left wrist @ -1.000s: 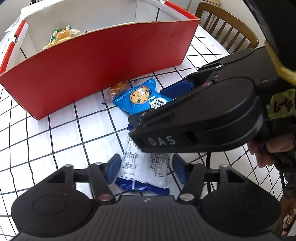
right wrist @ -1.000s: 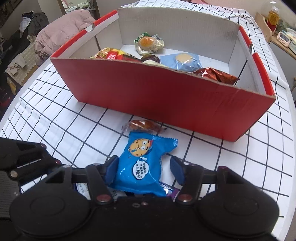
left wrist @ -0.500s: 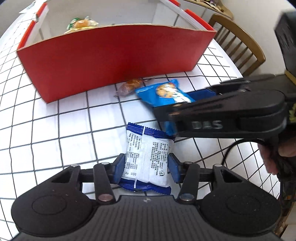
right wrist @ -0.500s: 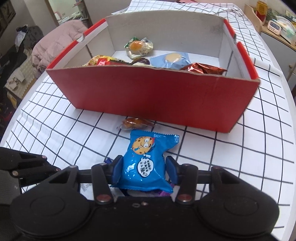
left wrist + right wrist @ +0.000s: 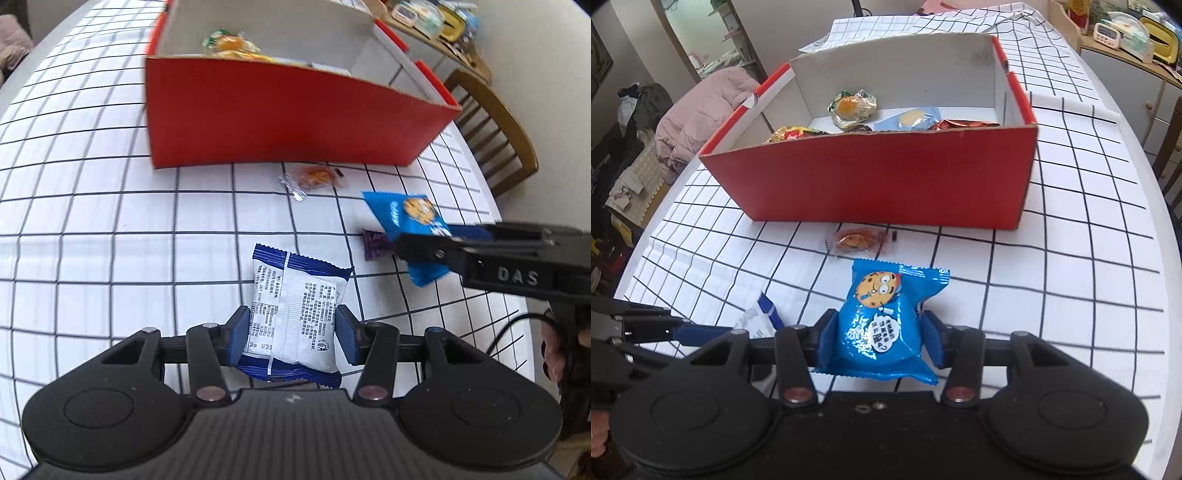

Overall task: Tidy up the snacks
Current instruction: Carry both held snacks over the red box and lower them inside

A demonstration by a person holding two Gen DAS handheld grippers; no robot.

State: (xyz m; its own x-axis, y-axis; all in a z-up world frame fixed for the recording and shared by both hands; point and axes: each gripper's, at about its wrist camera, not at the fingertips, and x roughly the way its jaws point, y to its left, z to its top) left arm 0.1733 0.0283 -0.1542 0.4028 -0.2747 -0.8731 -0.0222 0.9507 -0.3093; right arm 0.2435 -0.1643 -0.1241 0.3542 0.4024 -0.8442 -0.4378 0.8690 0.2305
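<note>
My left gripper is shut on a dark-blue and white snack packet, held above the checked tablecloth. My right gripper is shut on a bright blue cookie packet, also lifted; it shows at the right of the left wrist view. The red cardboard box stands ahead with several wrapped snacks inside. A small clear-wrapped orange snack lies on the cloth just in front of the box. A purple wrapper lies beneath the right gripper.
A round table with a white grid tablecloth carries everything. A wooden chair stands at the table's right edge. A shelf with containers is at the back right; a pink quilt lies at the left.
Both grippers closed on their packets and lifted them back from the box. The two grippers moved apart, uncovering the purple wrapper on the cloth.
</note>
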